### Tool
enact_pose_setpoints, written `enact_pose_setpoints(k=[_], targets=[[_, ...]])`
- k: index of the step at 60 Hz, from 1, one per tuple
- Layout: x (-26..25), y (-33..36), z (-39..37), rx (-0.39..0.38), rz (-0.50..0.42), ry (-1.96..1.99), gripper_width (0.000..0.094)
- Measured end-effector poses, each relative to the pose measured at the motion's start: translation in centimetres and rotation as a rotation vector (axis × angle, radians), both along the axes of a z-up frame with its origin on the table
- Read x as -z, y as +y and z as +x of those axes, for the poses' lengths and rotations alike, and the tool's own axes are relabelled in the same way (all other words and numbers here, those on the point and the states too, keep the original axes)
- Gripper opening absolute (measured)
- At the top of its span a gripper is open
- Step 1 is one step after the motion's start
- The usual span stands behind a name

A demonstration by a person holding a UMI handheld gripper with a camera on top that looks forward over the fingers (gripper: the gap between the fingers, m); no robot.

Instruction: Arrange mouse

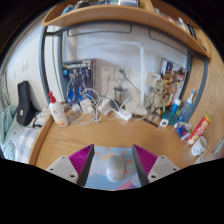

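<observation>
A white mouse (114, 168) lies on a pale blue mouse mat (98, 163) on the wooden desk (120, 133). My gripper (113, 151) is open, and the mouse stands between the two fingers with a gap on each side. The left magenta pad (80, 161) and the right pad (148, 161) flank the mat's side edges. The mouse's near end and the near part of the mat are hidden below the fingers.
Beyond the mat, a white bottle with a red tip (57, 110) stands at the left beside a black bag (24, 103). White cables and chargers (102, 101) lie at the back. Bottles and tubes (186, 118) crowd the right. A shelf (110, 16) hangs overhead.
</observation>
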State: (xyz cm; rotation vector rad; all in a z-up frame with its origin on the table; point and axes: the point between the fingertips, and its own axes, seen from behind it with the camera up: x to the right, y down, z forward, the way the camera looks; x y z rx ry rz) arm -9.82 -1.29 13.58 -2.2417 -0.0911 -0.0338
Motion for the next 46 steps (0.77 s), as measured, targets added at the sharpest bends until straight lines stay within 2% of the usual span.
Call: enact_pose_setpoints(k=[8, 16, 33, 46], targets=[[-8.0, -0.1, -0.9, -0.023, 0.081, -0.046, 0.0748], [-13.0, -0.9, -2.6, -0.048, 0.129, -0.039, 0.0747], [-16.7, -4.0, -4.8, -0.060, 0.171, 0.011, 0.0745], [-15.8, -5.5, -4.1, -0.041, 0.148, 0.004, 0.0746]])
